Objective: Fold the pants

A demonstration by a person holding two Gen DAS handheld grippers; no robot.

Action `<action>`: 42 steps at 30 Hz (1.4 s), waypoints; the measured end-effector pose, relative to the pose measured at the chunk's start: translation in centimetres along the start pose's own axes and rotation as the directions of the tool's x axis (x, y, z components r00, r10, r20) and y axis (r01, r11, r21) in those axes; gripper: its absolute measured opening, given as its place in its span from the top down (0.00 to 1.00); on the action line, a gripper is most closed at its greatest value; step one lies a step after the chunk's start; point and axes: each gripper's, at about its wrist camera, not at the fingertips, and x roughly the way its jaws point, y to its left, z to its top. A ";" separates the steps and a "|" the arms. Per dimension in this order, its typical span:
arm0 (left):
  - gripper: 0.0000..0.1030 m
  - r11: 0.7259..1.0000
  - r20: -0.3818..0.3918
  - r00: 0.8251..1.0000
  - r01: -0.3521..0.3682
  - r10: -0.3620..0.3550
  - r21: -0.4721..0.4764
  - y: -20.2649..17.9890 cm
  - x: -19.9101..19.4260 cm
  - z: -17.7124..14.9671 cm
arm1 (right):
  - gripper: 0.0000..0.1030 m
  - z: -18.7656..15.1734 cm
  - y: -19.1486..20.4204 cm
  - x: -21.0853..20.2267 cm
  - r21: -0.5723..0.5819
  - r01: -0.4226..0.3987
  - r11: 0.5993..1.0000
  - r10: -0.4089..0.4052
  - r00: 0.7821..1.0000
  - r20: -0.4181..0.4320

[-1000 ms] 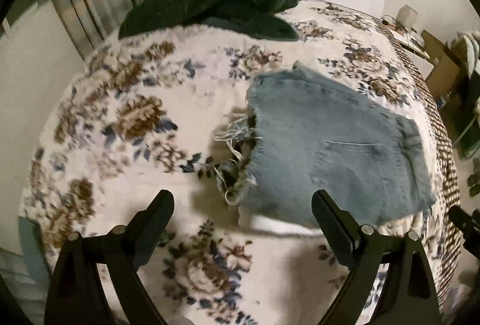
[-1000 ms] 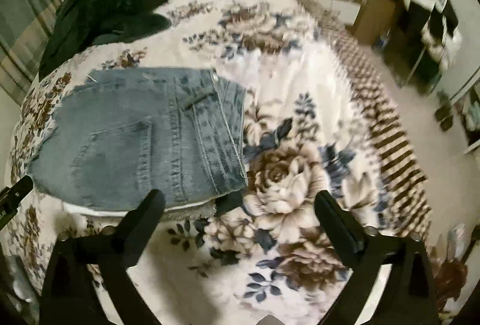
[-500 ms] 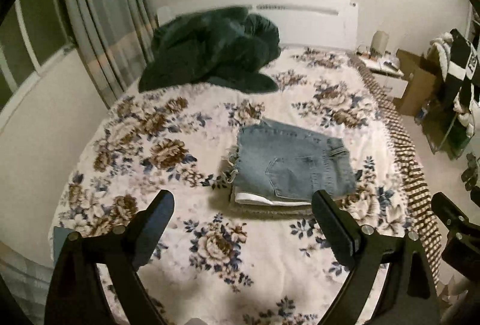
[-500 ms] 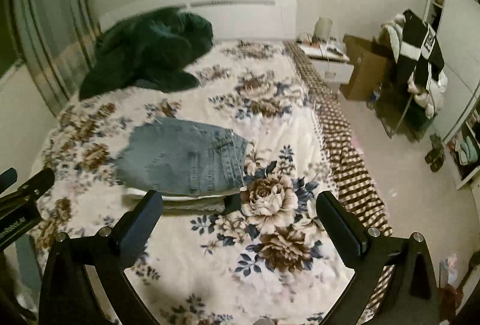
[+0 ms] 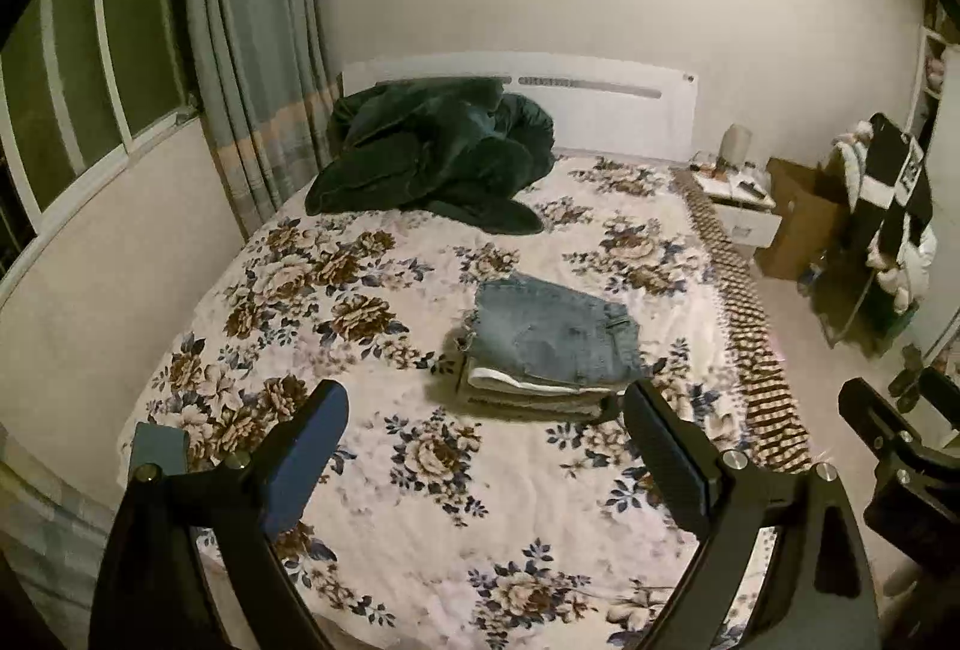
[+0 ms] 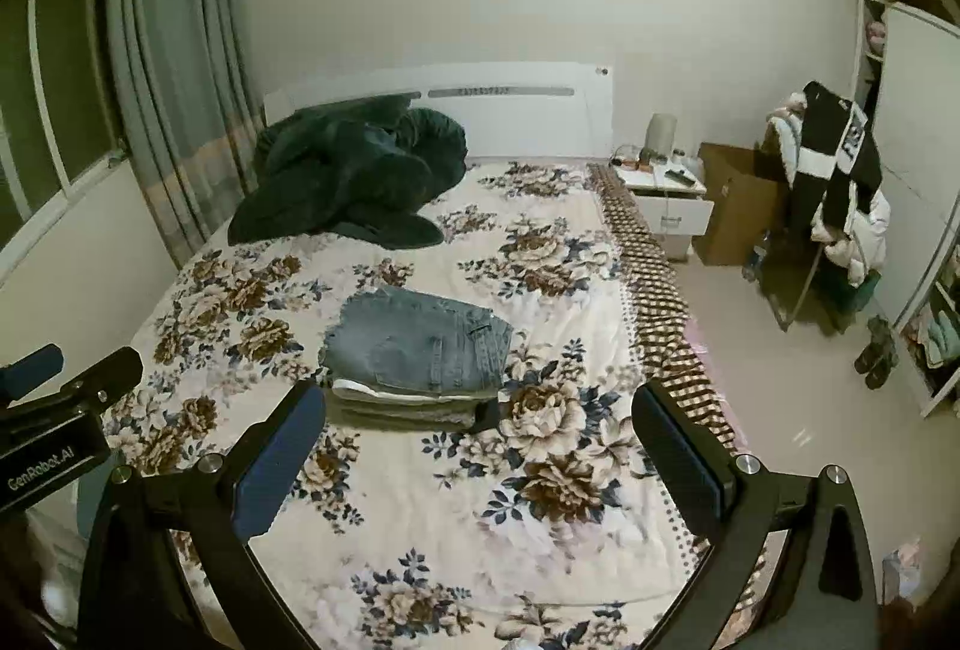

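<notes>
**Folded jeans are lying on the stack, both grippers are holding nothing**

The jeans [image 5: 552,332] are lying folded on top of a stack [image 5: 528,392] of other folded clothes, near the middle of the bed [image 5: 420,500]. I judge the fold is finished, because the edges are lining up with the layers below. The left gripper [image 5: 486,446] is hovering well apart from the jeans, its 2 fingers standing wide apart and empty. The right gripper [image 6: 480,446] is doing the same, probably to give a clear look at the result. A dark blanket [image 6: 354,176] is lying by the headboard.

Both wrists — high, sharing bed [image 5: 420,476].
</notes>
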 end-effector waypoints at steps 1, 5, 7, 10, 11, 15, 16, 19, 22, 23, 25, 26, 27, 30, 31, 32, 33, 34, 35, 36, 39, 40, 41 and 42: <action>0.09 1.000 0.003 1.000 0.012 -0.012 0.003 0.1 -0.6 -0.1 | 0.00 0.0 0.1 -0.8 0.000 0.006 1.000 -0.006 1.000 0.005; 0.09 0.999 0.003 1.000 0.029 -0.029 0.025 0.3 -1.8 -0.4 | 0.00 -0.4 0.3 -3.8 0.024 0.013 1.000 -0.014 1.000 0.007; 0.09 0.999 0.015 0.999 0.029 -0.029 0.032 0.5 -2.5 -0.7 | 0.00 -0.6 0.7 -4.7 0.021 0.022 1.000 -0.022 1.000 0.019; 0.08 0.999 0.018 0.999 0.033 -0.033 0.036 0.7 -2.9 -1.0 | 0.00 -0.9 1.2 -5.5 0.020 0.033 0.999 -0.034 0.999 0.021; 0.06 0.999 0.015 0.999 0.029 -0.030 0.033 0.7 -2.9 -1.1 | 0.00 -1.1 1.4 -5.8 0.024 0.038 0.999 -0.039 0.999 0.025; 0.04 0.999 0.009 1.000 0.009 -0.010 0.039 1.1 -3.1 -1.5 | 0.00 -1.1 1.9 -5.6 0.026 0.036 0.999 -0.037 0.999 0.026; 0.04 0.999 0.008 1.000 0.005 -0.005 0.042 1.2 -3.1 -1.7 | 0.00 -1.2 2.1 -5.8 0.027 0.033 0.999 -0.034 0.999 0.026; 0.04 0.999 0.001 1.000 -0.002 0.002 0.048 1.5 -3.2 -2.1 | 0.00 -1.3 2.2 -5.8 0.026 0.029 0.999 -0.030 0.999 0.024; 0.04 0.999 0.000 1.000 -0.011 0.011 0.048 1.6 -3.4 -2.3 | 0.00 -1.6 2.5 -6.1 0.025 0.025 0.999 -0.026 1.000 0.018; 0.04 0.999 0.001 1.000 -0.013 0.013 0.048 1.7 -3.5 -2.3 | 0.00 -1.6 2.5 -6.1 0.025 0.020 0.999 -0.020 1.000 0.012; 0.04 0.999 0.000 1.000 -0.016 0.016 0.047 1.8 -3.6 -2.5 | 0.00 -1.8 2.6 -6.3 0.024 0.012 1.000 -0.013 1.000 0.007; 0.04 0.999 -0.003 1.000 -0.016 0.017 0.044 1.8 -3.6 -2.5 | 0.00 -1.9 2.7 -6.4 0.021 0.013 1.000 -0.013 1.000 0.006; 0.04 0.999 -0.005 1.000 -0.017 0.017 0.042 1.9 -3.5 -2.5 | 0.00 -1.9 2.7 -6.4 0.018 0.013 1.000 -0.014 1.000 0.005; 0.04 0.999 -0.003 1.000 -0.017 0.018 0.045 1.9 -3.6 -2.6 | 0.00 -2.1 2.6 -6.4 0.023 0.004 1.000 -0.004 1.000 -0.005; 0.04 0.999 -0.005 1.000 -0.014 0.014 0.044 2.0 -3.6 -2.5 | 0.00 -2.2 2.6 -6.4 0.024 0.002 1.000 -0.002 1.000 -0.009; 0.04 0.999 -0.005 1.000 -0.015 0.015 0.044 1.9 -3.6 -2.5 | 0.00 -2.0 2.5 -6.1 0.021 0.001 1.000 -0.001 1.000 -0.011; 0.04 0.999 -0.006 1.000 -0.014 0.014 0.044 1.9 -3.6 -2.5 | 0.00 -2.1 2.5 -6.1 0.020 0.002 1.000 -0.001 1.000 -0.013; 0.04 0.999 -0.005 1.000 -0.014 0.015 0.044 1.9 -3.7 -2.6 | 0.00 -2.1 2.4 -5.9 0.019 0.001 1.000 0.000 1.000 -0.015; 0.04 0.999 -0.004 1.000 -0.015 0.016 0.044 1.8 -3.7 -2.6 | 0.00 -2.1 2.4 -5.8 0.020 -0.001 1.000 0.002 1.000 -0.017; 0.04 0.999 -0.004 1.000 -0.017 0.017 0.044 1.8 -3.8 -2.6 | 0.00 -2.2 2.3 -5.7 0.022 -0.005 1.000 0.006 1.000 -0.019; 0.04 0.999 -0.005 1.000 -0.014 0.014 0.042 1.9 -3.7 -2.6 | 0.00 -2.2 2.2 -5.5 0.020 -0.007 1.000 0.007 1.000 -0.023; 0.04 0.999 -0.006 1.000 -0.014 0.014 0.040 1.8 -3.7 -2.6 | 0.00 -2.1 2.3 -5.5 0.019 -0.007 1.000 0.008 1.000 -0.024; 0.04 0.999 -0.003 1.000 -0.013 0.013 0.040 1.9 -3.7 -2.6 | 0.00 -2.2 2.1 -5.5 0.018 -0.008 1.000 0.009 1.000 -0.026; 0.04 0.999 0.001 1.000 -0.014 0.014 0.039 1.8 -3.8 -2.7 | 0.00 -2.2 2.2 -5.4 0.018 -0.010 1.000 0.010 1.000 -0.027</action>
